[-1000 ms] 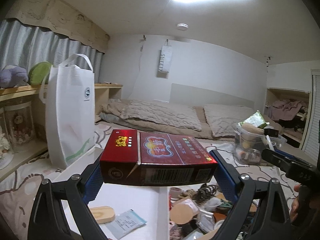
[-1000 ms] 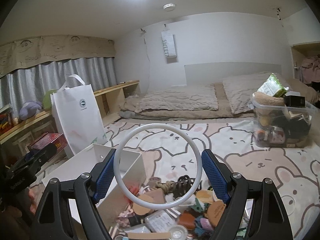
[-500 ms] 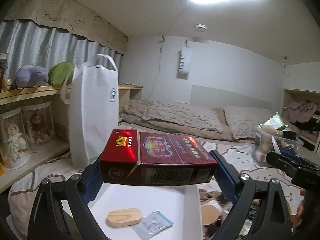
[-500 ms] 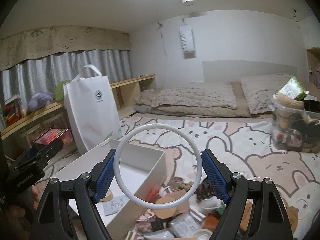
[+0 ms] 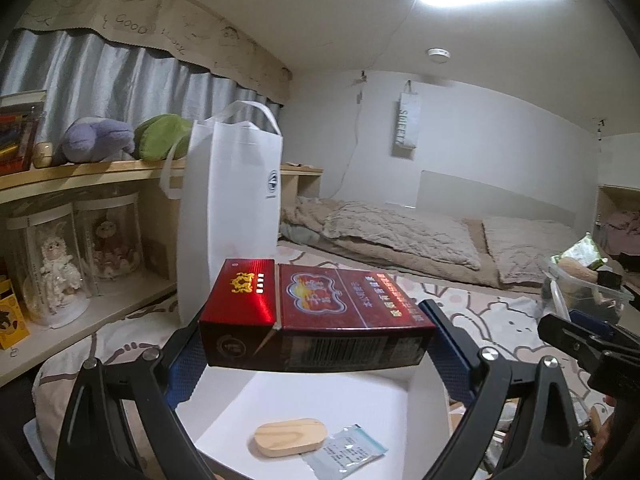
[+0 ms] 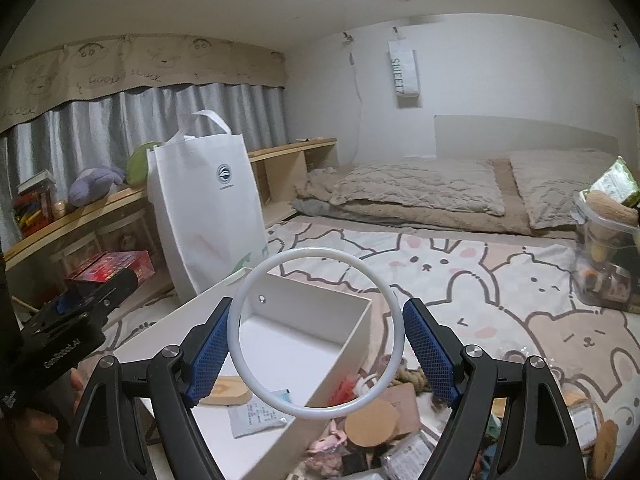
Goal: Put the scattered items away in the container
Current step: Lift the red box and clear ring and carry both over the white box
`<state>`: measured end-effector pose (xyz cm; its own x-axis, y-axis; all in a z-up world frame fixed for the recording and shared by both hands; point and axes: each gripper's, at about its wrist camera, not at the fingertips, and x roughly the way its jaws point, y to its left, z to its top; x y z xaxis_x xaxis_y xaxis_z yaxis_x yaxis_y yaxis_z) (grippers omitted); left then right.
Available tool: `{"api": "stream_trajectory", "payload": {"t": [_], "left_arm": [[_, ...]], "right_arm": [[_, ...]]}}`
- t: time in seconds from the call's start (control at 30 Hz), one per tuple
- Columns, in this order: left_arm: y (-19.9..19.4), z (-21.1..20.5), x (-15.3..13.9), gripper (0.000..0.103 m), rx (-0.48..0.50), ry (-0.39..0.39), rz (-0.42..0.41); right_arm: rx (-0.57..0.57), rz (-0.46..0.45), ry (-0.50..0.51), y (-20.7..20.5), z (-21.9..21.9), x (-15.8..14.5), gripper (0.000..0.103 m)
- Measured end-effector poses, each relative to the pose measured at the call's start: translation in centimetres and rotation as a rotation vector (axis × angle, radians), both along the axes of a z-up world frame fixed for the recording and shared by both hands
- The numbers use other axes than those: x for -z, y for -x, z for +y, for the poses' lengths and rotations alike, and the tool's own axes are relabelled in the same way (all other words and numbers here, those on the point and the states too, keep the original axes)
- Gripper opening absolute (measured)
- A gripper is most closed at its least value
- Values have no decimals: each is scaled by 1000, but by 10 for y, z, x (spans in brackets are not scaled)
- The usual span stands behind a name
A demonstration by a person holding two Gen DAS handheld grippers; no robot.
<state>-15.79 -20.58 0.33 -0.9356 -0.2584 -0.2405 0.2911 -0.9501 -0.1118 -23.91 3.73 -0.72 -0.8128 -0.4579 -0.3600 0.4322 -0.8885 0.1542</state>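
My left gripper (image 5: 316, 346) is shut on a red cigarette box (image 5: 316, 316) and holds it above the open white box (image 5: 320, 404). A wooden oval piece (image 5: 290, 437) and a pale blue sachet (image 5: 344, 452) lie inside the box. My right gripper (image 6: 316, 344) is shut on a white plastic ring (image 6: 316, 332), held over the white box's right wall (image 6: 344, 364). The left gripper with the red box (image 6: 112, 268) shows at the left of the right wrist view. Scattered small items (image 6: 384, 432) lie on the bed to the right of the box.
A white tote bag (image 6: 208, 208) stands behind the box. A wooden shelf (image 5: 80, 172) with plush toys runs along the left. A clear bin full of things (image 6: 608, 252) stands at the right. Folded bedding (image 6: 420, 192) lies at the back.
Both grippers have moved left, and now sit over the white box. The box's floor with the wooden piece and sachet has come into fuller view. Both grips are unchanged.
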Motion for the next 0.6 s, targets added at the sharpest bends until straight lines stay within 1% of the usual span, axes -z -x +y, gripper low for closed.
{"api": "stream_trajectory", "payload": {"t": [0.43, 0.6], "left_arm": [[9, -39, 15, 97, -56, -66, -39], [14, -51, 23, 96, -78, -76, -68]], "right_arm": [[-61, -25, -1, 10, -35, 5, 84], [-96, -28, -32, 12, -55, 9, 84]]}}
